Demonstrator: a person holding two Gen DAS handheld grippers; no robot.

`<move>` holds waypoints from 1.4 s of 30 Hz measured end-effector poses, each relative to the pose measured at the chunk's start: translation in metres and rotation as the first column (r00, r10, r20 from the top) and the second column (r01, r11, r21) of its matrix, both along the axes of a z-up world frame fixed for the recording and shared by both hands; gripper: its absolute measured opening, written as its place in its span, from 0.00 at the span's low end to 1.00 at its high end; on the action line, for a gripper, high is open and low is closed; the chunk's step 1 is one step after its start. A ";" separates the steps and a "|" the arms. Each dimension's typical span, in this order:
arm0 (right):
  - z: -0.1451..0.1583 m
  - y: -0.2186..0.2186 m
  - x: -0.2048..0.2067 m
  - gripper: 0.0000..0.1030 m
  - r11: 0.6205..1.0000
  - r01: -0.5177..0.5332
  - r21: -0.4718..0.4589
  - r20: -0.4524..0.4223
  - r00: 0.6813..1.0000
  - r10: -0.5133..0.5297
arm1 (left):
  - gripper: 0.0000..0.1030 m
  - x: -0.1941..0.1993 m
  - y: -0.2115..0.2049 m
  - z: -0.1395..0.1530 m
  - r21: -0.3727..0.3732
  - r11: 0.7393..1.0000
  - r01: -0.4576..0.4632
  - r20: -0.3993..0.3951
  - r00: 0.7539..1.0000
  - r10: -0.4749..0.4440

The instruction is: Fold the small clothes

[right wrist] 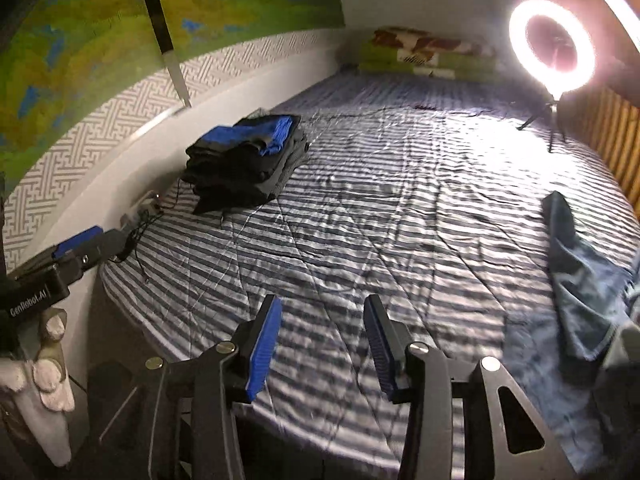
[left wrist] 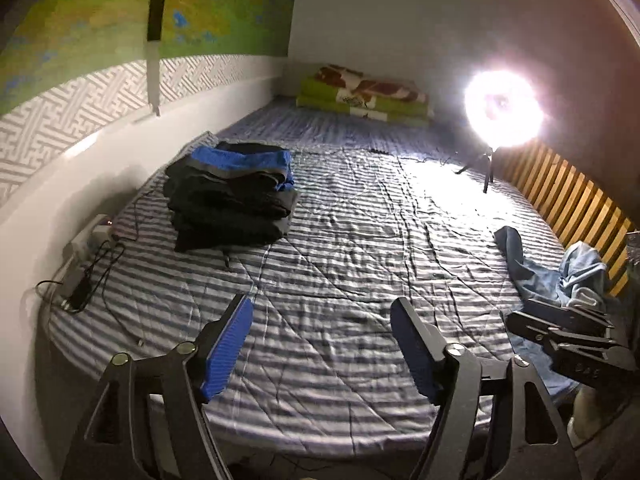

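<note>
Tongs, left and right, hover spread and empty above the striped bed; folded stack lies near the wall.

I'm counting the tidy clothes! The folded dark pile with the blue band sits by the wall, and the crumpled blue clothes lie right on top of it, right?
Not quite. The crumpled blue clothes lie apart, on the bed's other side, as the right wrist view shows. The folded dark pile does sit by the wall.

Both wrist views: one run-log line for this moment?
left gripper: open, empty | right gripper: open, empty | folded stack: by wall | blue garment: unfolded, right edge
</note>
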State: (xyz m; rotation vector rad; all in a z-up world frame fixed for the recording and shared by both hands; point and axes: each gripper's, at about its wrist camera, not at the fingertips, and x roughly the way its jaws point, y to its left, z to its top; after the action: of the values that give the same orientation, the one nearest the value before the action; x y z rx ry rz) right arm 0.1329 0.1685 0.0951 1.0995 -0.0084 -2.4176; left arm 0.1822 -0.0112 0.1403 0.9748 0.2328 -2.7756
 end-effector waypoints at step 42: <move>0.020 0.019 0.064 0.70 1.000 0.024 0.000 -0.044 0.999 -0.024 | 0.97 0.039 0.031 0.015 -0.051 0.998 -0.034 0.028 0.999 0.035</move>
State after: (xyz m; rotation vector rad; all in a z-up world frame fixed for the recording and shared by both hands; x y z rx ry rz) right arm 0.1968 0.1872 0.1153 1.0513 -0.0061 -2.4627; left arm 0.2211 0.0197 0.1550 0.9885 0.1725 -2.7203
